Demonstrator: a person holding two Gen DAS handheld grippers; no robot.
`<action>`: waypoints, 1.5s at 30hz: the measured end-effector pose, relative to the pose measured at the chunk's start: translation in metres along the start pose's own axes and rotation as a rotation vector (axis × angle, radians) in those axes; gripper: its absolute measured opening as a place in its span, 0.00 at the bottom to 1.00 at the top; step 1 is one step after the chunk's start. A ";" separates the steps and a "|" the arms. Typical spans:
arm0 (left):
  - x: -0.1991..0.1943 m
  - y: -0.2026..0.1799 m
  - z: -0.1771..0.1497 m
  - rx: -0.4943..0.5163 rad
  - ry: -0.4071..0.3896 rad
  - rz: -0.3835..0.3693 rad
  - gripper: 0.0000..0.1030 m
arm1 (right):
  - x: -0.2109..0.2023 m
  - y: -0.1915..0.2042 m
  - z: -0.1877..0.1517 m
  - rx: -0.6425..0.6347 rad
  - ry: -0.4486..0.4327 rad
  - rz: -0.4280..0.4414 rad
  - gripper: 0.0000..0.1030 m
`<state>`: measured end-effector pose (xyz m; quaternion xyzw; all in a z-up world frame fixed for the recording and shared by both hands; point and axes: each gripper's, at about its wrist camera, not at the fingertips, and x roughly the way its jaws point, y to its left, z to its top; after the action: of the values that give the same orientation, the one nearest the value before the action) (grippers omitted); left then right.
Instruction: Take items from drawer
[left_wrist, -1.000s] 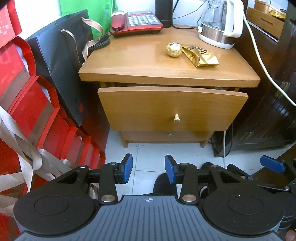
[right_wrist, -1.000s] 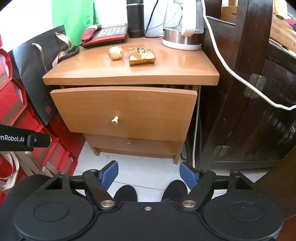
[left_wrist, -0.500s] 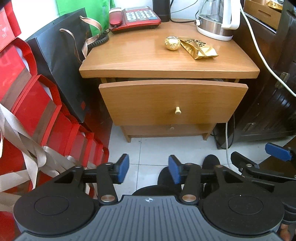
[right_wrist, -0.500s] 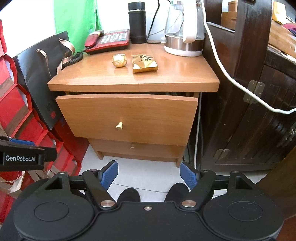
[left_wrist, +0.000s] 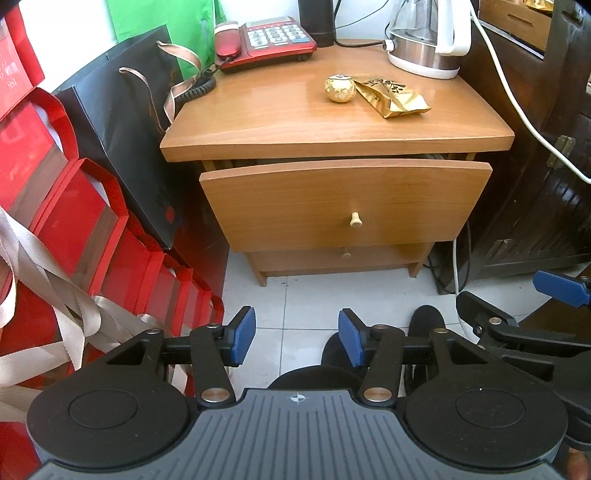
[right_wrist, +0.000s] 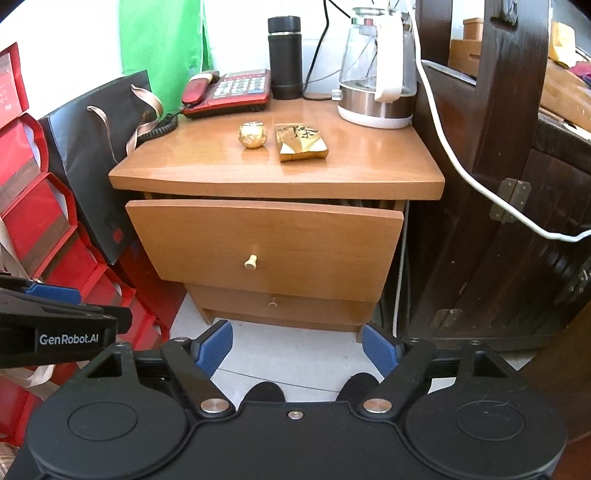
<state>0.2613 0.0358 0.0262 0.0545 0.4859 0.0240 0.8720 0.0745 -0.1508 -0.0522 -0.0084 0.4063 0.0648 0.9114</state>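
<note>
A wooden nightstand stands ahead on the tiled floor. Its top drawer is pulled out slightly, with a pale knob; its inside is hidden. On the top lie a gold foil ball and a gold packet. My left gripper is open and empty, low over the floor, well back from the drawer. My right gripper is open wider, also empty and back from the drawer.
A red telephone, a black flask and a glass kettle stand at the back of the top. Red gift bags and a black bag crowd the left. A dark wooden cabinet and white cable are on the right. A lower drawer is closed.
Both grippers have drawn back and risen, so the nightstand looks smaller and lower. The left jaws have opened wider. The drawer and the items on top have not moved.
</note>
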 end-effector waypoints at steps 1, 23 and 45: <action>-0.001 0.000 0.000 0.000 -0.002 0.000 0.52 | 0.000 0.000 0.000 -0.001 -0.001 0.001 0.74; -0.015 0.001 -0.001 -0.002 -0.033 -0.010 0.52 | -0.015 0.006 0.004 -0.013 -0.039 0.009 0.74; -0.036 0.002 -0.004 -0.002 -0.081 -0.019 0.52 | -0.033 0.008 0.006 -0.012 -0.092 0.000 0.74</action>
<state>0.2387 0.0352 0.0543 0.0497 0.4508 0.0139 0.8911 0.0559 -0.1465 -0.0231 -0.0110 0.3635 0.0678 0.9291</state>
